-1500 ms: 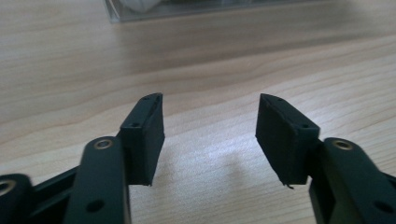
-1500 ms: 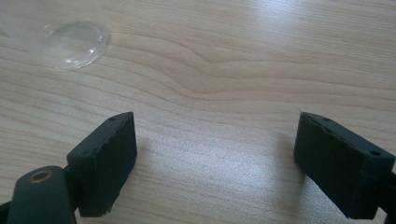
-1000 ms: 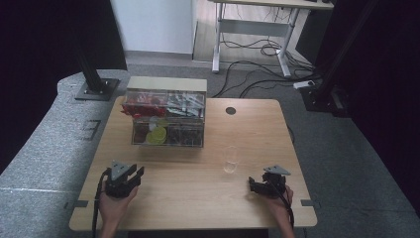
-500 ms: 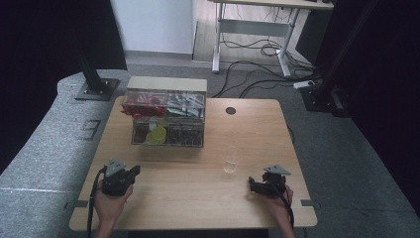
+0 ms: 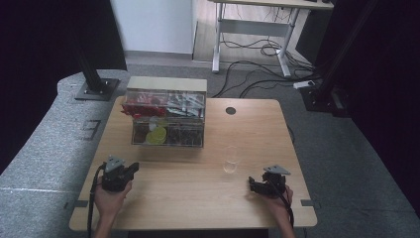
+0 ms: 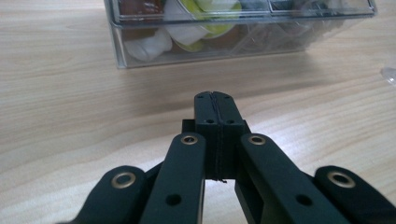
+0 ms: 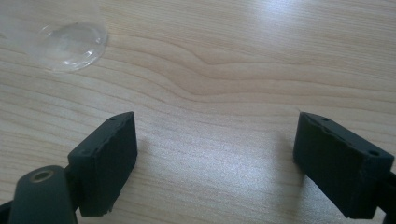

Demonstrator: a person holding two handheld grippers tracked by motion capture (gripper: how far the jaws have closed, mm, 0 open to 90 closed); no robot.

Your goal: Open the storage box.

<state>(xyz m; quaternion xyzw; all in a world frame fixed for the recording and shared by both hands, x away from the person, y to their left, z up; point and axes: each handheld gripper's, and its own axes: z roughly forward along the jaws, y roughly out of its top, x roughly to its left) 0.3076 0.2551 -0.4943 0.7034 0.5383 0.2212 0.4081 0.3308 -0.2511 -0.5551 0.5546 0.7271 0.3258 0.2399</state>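
One wooden table point(image 5: 198, 198), pale grain, rounded corners, a dark round hole point(image 5: 231, 110) near the far edge right of centre. Around it grey speckled floor, dark curtains to left and right, two black stand bases point(image 5: 96, 89) off the far corners, a white wall and a metal desk frame point(image 5: 252, 34) behind, with loose cables point(image 5: 257, 64) on the floor beneath.

One clear plastic organiser box point(image 5: 167, 119) at the far left part of the table, split into compartments; red, yellow-green, white and dark contents visible through its walls, too small to name. One clear plastic cup point(image 5: 231, 159) upright, right of centre, well apart from the box and near the right gripper.

Two hand-held grippers, both low over the near edge. Left gripper point(image 5: 128, 171) near the near left corner, jaws pressed fully together, having just been closing, with nothing between them; aimed toward the box front across bare wood. Right gripper point(image 5: 251, 185) near the near right corner, jaws spread wide over bare wood, holding nothing; cup base seen just ahead and to one side in the right gripper view.

Two hands point(image 5: 110, 197), one behind each gripper, forearms crossing the near edge.
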